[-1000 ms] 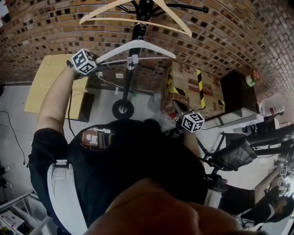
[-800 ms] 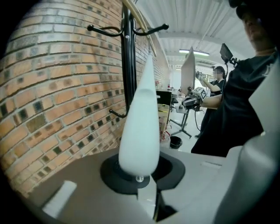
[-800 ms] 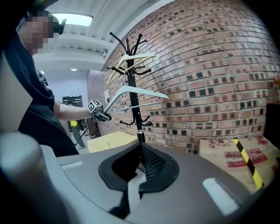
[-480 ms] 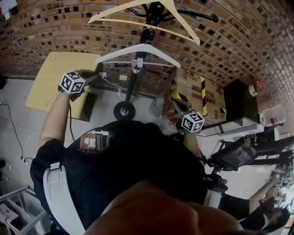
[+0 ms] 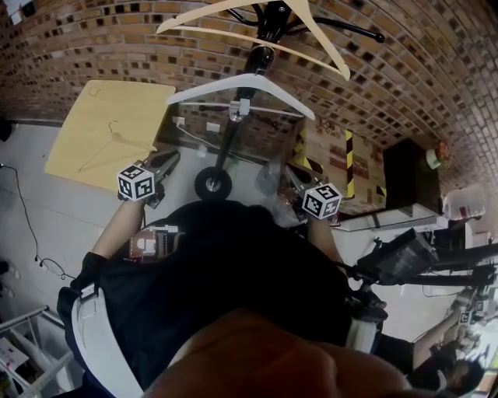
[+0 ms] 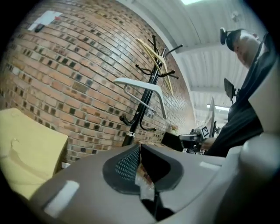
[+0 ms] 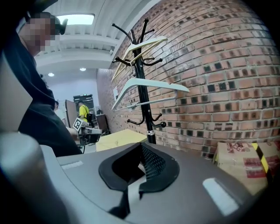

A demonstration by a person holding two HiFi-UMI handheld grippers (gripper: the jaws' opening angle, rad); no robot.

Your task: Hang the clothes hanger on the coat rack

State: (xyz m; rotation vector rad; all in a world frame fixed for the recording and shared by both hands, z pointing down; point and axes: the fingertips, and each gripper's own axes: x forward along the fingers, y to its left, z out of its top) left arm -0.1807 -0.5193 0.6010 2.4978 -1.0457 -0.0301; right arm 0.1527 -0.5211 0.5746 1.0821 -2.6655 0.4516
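A white clothes hanger [image 5: 241, 84] hangs on the black coat rack [image 5: 230, 140] against the brick wall, below a wooden hanger [image 5: 257, 19] at the rack's top. My left gripper [image 5: 166, 162] is low, to the left of the rack's base, shut and empty, well apart from the hanger. My right gripper [image 5: 290, 176] is also shut and empty, to the right of the base. The left gripper view shows the white hanger [image 6: 141, 86] on the rack [image 6: 148, 103] ahead. In the right gripper view the white hanger [image 7: 148, 85] hangs level on the rack [image 7: 143, 94].
A yellow table [image 5: 97, 124] stands left of the rack, with a thin hanger [image 5: 109, 145] lying on it. Cardboard boxes [image 5: 334, 163] with yellow-black tape and a black cabinet [image 5: 403, 167] stand to the right. An office chair [image 5: 397, 264] is at the far right.
My left gripper has come away from the white hanger's left end and dropped down beside my body. The hanger stays on the rack. The right gripper has barely moved.
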